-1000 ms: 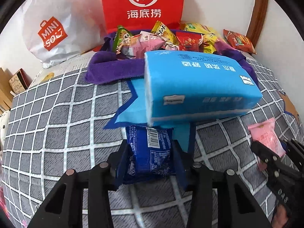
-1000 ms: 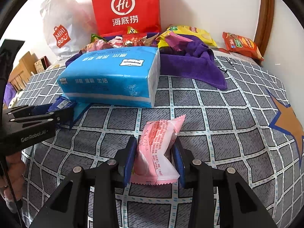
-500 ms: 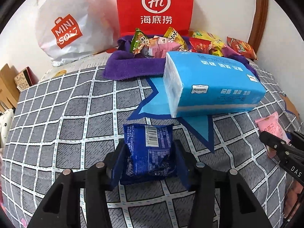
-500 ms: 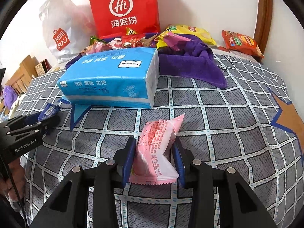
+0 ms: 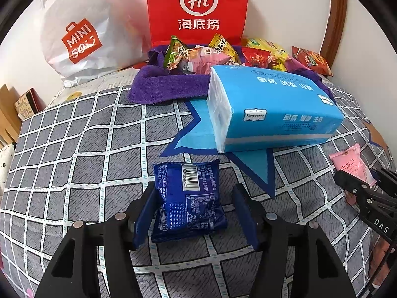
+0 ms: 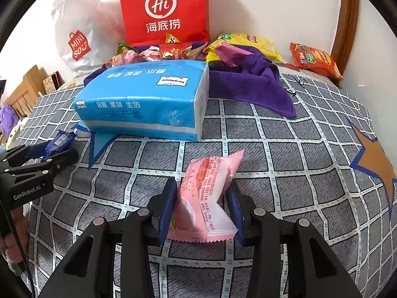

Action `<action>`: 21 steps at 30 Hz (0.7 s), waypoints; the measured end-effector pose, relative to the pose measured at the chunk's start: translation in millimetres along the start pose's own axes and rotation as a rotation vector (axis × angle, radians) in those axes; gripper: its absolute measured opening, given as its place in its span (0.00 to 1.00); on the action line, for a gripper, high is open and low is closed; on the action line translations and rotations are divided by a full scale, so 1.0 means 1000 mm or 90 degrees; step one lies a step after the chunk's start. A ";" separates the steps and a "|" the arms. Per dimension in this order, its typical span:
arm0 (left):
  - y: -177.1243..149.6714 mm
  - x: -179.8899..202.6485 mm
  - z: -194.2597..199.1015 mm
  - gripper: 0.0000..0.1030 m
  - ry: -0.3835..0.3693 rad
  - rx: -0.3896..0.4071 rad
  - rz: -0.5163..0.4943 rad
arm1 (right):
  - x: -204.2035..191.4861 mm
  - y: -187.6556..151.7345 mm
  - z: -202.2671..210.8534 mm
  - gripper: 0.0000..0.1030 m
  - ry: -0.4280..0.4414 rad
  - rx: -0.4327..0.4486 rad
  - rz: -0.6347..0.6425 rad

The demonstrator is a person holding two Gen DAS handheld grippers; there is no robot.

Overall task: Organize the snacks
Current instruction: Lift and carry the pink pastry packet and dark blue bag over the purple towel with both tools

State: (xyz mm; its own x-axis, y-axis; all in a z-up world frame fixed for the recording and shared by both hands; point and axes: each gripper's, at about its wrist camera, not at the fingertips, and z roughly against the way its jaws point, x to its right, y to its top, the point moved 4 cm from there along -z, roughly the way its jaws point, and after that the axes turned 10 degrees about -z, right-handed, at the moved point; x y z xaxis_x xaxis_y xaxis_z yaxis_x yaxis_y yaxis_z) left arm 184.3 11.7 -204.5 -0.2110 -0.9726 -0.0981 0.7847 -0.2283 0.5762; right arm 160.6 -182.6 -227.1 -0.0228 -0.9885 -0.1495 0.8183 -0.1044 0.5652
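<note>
1. Blue plastic tissue pack is my landmark — it lies on the grey checked bedspread.
2. My left gripper stands apart: the dark blue foil snack packet lies between its fingers, in front of the pack, a gap showing at the right finger.
3. My right gripper is clamped on the pink plastic snack packet, also in front of the pack.
4. Behind the pack — a purple towel with loose snacks piled on it.
</note>
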 end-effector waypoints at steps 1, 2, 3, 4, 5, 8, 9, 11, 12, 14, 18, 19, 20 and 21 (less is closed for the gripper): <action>0.000 0.001 0.000 0.59 0.002 -0.001 -0.002 | 0.000 0.000 0.000 0.40 0.001 0.000 -0.001; 0.000 0.001 0.000 0.60 0.003 -0.002 -0.002 | 0.000 0.000 0.000 0.40 0.002 0.000 -0.001; 0.000 0.001 -0.001 0.61 0.003 -0.002 -0.002 | 0.000 0.000 0.000 0.40 0.000 0.000 0.000; 0.000 0.000 -0.001 0.62 0.003 -0.002 -0.001 | 0.000 0.000 0.000 0.40 -0.002 0.000 0.003; 0.000 -0.001 -0.001 0.62 0.003 -0.003 0.000 | -0.001 0.000 0.000 0.41 -0.004 0.000 0.006; 0.000 -0.001 -0.001 0.64 0.003 -0.003 0.000 | -0.001 0.000 0.000 0.41 -0.004 0.000 0.007; 0.000 -0.002 -0.001 0.64 0.003 -0.003 0.000 | -0.001 0.000 -0.001 0.41 -0.003 0.000 0.006; 0.000 -0.002 -0.001 0.64 0.002 -0.003 0.001 | -0.001 0.000 -0.001 0.41 -0.002 -0.001 0.006; 0.000 -0.001 -0.001 0.64 0.002 -0.004 0.000 | -0.001 0.001 -0.001 0.41 -0.003 -0.001 0.007; 0.000 -0.001 -0.001 0.65 0.003 -0.004 0.000 | -0.001 0.001 -0.001 0.41 -0.005 0.000 0.009; 0.000 -0.002 -0.002 0.66 0.002 -0.004 -0.002 | -0.001 0.001 -0.001 0.41 0.000 -0.001 0.006; 0.000 -0.002 -0.002 0.66 0.001 -0.005 -0.002 | -0.001 0.001 -0.001 0.41 0.001 -0.001 0.005; 0.000 -0.002 -0.002 0.66 0.001 -0.005 -0.002 | 0.000 0.001 -0.001 0.41 0.001 -0.001 0.005; 0.000 -0.002 -0.002 0.66 0.001 -0.006 -0.002 | -0.001 0.001 -0.001 0.41 0.001 -0.001 0.006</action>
State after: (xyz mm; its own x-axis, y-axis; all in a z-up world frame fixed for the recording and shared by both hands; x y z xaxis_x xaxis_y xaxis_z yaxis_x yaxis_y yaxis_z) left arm 185.7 13.7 -205.8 -0.2124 -0.9719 -0.1015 0.7891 -0.2318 0.5689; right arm 162.1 -181.9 -227.6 -0.0148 -0.9893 -0.1450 0.8190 -0.0952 0.5658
